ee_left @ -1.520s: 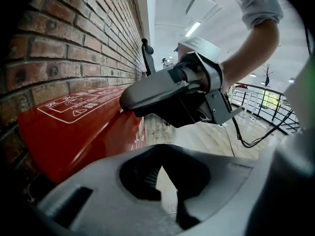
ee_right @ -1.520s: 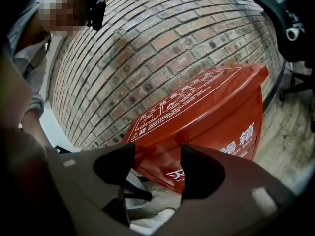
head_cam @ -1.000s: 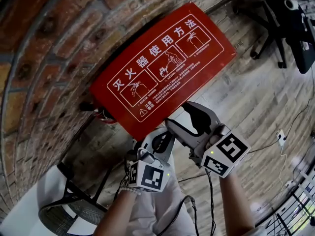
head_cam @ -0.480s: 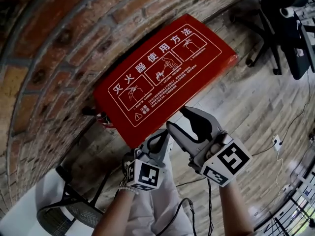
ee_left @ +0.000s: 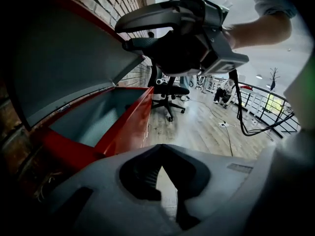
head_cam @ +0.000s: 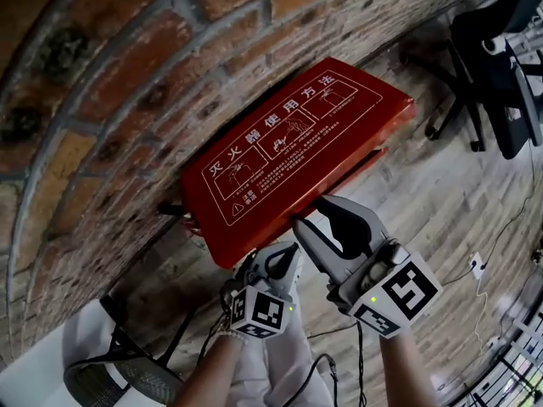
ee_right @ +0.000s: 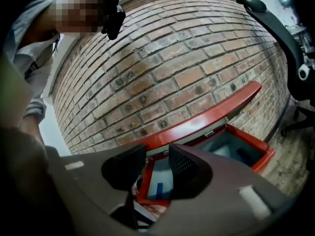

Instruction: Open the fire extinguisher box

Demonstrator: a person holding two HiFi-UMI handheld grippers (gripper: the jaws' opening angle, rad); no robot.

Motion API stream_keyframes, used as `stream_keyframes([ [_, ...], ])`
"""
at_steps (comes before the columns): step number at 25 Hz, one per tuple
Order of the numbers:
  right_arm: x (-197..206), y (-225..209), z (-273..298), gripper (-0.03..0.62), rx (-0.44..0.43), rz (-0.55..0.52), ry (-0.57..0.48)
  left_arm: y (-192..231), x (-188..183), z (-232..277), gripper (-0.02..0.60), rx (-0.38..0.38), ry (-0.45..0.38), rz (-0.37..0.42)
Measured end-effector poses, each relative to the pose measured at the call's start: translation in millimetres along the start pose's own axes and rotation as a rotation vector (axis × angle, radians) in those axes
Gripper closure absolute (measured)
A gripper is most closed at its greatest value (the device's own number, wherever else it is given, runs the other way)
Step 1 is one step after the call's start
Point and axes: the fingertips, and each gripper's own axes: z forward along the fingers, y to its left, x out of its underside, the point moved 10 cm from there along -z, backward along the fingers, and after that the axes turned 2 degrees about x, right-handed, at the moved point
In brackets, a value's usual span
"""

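Observation:
The red fire extinguisher box stands on the floor against the brick wall (head_cam: 102, 100). Its lid (head_cam: 288, 151), printed with white instructions, is tilted up on its wall-side hinge. In the left gripper view I see the lid's grey underside (ee_left: 64, 68) and the box's empty grey inside (ee_left: 93, 119). My right gripper (head_cam: 309, 211) is at the lid's raised front edge, fingertips against it (ee_left: 122, 36). Its jaws have just been closing, and nothing is between them (ee_right: 156, 149). My left gripper (head_cam: 288, 248) hangs lower, short of the box, fingers together and empty (ee_left: 160, 149).
A black office chair (head_cam: 501, 58) stands on the wood floor to the right of the box. A cable and socket strip (head_cam: 484, 237) lie on the floor. A dark wire-frame stool (head_cam: 119, 371) sits at lower left. A railing (ee_left: 266, 107) runs far off.
The lid's front edge has swung higher, toward the wall. My right gripper rose with it and its jaws narrowed. The left gripper stayed about where it was.

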Motion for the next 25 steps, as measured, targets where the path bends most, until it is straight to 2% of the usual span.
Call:
stream_keyframes([
  [4,-29,10,11,0.457,-0.004,-0.046,-0.015,1,-7,-7,0.583,0.009,0.017,0.008],
  [10,-80,21,53,0.467,-0.005,-0.083,-0.053,26,-23,-20,0.583,0.026,0.042,0.006],
  [25,-135,27,126,0.493,-0.024,-0.233,-0.070,31,-23,-26,0.583,0.042,0.030,-0.017],
])
